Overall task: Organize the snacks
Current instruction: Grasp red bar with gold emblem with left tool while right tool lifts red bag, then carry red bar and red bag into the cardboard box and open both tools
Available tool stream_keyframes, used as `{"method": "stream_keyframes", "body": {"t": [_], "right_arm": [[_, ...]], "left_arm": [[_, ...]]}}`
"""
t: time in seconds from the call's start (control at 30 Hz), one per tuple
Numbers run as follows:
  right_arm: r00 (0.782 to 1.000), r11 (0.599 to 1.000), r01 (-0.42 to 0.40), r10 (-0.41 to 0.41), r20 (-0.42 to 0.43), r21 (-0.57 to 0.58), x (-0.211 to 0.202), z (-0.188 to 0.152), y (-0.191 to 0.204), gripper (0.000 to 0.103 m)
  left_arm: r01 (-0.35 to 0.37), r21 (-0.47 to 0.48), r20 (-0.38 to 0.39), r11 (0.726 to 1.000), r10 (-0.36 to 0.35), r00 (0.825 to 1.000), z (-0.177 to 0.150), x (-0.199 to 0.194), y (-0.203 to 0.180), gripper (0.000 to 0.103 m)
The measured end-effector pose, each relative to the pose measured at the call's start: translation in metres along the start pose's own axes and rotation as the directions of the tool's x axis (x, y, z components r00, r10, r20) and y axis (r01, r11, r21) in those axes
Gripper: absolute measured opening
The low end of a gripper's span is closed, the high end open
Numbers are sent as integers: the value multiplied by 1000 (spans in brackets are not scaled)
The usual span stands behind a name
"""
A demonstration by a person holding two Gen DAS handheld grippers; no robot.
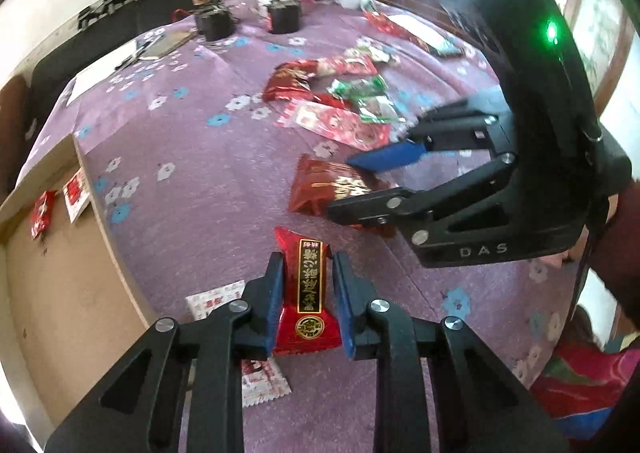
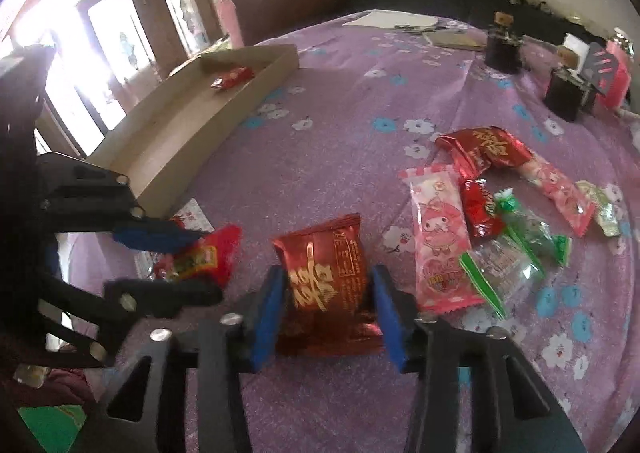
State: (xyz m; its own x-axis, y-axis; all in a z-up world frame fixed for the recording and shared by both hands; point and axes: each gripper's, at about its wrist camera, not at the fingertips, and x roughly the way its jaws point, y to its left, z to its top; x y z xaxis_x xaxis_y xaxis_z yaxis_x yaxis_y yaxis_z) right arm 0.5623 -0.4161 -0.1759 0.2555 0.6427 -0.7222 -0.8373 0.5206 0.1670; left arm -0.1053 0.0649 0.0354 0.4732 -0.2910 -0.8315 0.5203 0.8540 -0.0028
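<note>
Cardboard tray (image 2: 224, 125) at far left of the desk (image 2: 340, 157), open-topped, one small red packet (image 2: 233, 77) already lying in it; left wrist view shows two packets on the tray floor

Left tool (image 1: 307, 293): pads closed onto a slim red candy packet (image 1: 306, 301) with a black-and-gold label, long axis running straight out between the fingers. Held, seemingly lifted clear of the cloth. Tray lies to this tool's left, near; left hand is clearly the nearer one to it

Right tool (image 2: 326, 313): blue pads on either side of a red foil pouch (image 2: 326, 285) with gold lettering, pouch's long axis along the fingers. Pads look to be touching its edges; whether the grip is firm I cannot tell. Pouch is between the tray and the loose pile

Right of that: unsorted pile (image 2: 504, 213) on the cloth – pink cartoon packets, red foil, green-edged clear wrappers

Judgement: coming move is leftward toward the tray, left packet first; right tool must cross the left tool's space to follow
</note>
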Motion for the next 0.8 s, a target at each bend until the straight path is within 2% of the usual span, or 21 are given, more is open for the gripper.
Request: {"method": "stream_keyframes", "body": {"t": [0.13, 0.23, 0.37, 0.4, 0.5, 0.67, 0.8], "right_arm": [[1000, 998, 1, -3, 29, 69, -10, -3, -8, 40], [998, 994, -16, 10, 60, 107, -23, -2, -12, 40], [993, 991, -52, 39, 107, 124, -42, 15, -4, 40], [993, 991, -52, 39, 107, 124, -42, 15, -4, 40], [989, 988, -94, 79, 122, 122, -42, 32, 9, 40], [983, 983, -154, 141, 119, 104, -19, 73, 39, 39], [978, 975, -198, 191, 83, 97, 13, 109, 64, 39]], "left_arm": [[40, -80, 51, 996, -36, 998, -2, -16, 13, 21], [109, -178, 110, 978, -90, 990, -3, -36, 36, 21], [149, -287, 179, 946, -100, 979, -4, -65, 76, 21], [141, -317, 187, 938, -83, 979, -5, -71, 89, 21], [29, -400, 169, 916, 43, 985, -10, -82, 131, 21], [-75, -536, 95, 841, 148, 984, -20, -75, 198, 21], [-113, -607, 54, 787, 182, 982, -24, -61, 240, 22]]}}
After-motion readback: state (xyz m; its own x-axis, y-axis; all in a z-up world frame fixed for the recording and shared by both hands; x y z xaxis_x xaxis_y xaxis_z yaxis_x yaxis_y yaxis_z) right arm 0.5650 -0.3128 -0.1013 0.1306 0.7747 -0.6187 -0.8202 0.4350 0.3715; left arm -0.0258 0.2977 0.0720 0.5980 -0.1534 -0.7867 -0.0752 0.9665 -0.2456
